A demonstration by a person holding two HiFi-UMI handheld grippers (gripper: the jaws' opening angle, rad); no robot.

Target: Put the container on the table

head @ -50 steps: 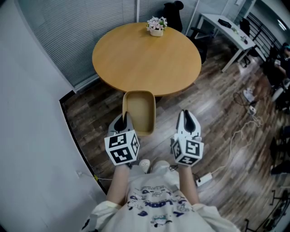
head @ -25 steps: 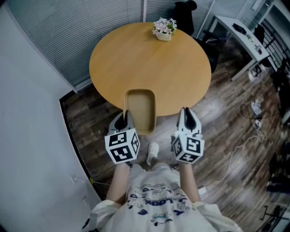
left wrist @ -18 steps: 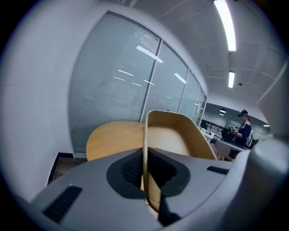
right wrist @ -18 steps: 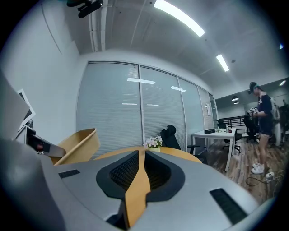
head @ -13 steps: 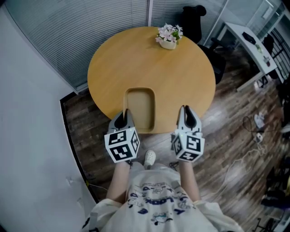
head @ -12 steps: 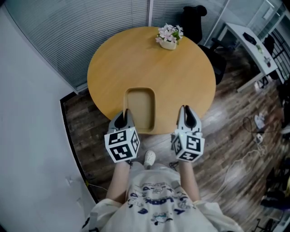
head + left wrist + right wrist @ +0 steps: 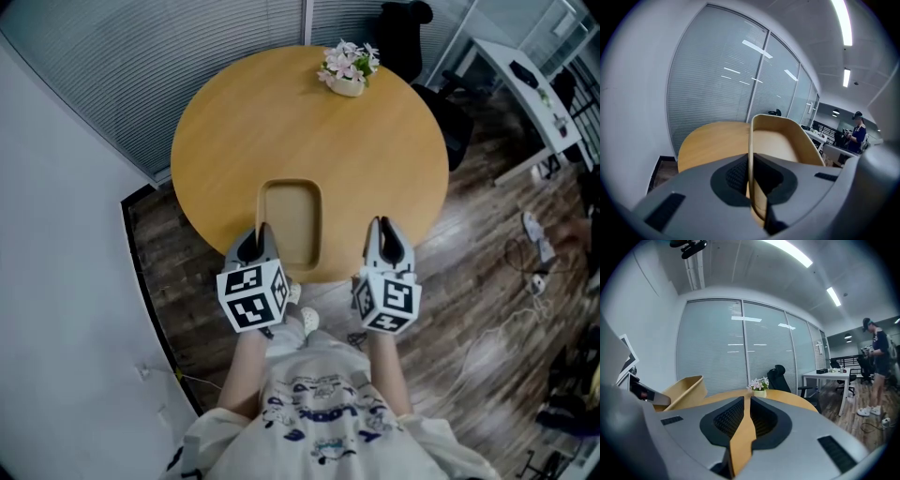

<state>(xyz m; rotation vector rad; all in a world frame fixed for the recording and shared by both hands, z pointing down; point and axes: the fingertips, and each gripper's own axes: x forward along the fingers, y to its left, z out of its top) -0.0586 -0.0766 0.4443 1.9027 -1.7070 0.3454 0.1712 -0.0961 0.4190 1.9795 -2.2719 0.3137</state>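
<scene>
The container (image 7: 291,223) is a tan, open, rounded-rectangular bin. It hangs over the near part of the round wooden table (image 7: 281,122). My left gripper (image 7: 258,239) is shut on its near left wall. In the left gripper view that thin wall (image 7: 751,150) runs straight between the jaws of the left gripper (image 7: 751,180). I cannot tell whether the bin's bottom touches the tabletop. My right gripper (image 7: 386,234) is at the table's near edge, right of the bin and apart from it, shut with nothing in it. From the right gripper (image 7: 743,425) the bin (image 7: 682,387) shows at the left.
A small pot of flowers (image 7: 347,67) stands at the table's far edge. A black office chair (image 7: 403,23) is behind the table and a white desk (image 7: 525,80) at the far right. Cables (image 7: 534,253) lie on the wood floor. A person (image 7: 876,366) stands far right.
Over two seconds the table has come closer beneath me. The container, earlier over the floor before the table's edge, is now over the tabletop. Both grippers keep the same pose.
</scene>
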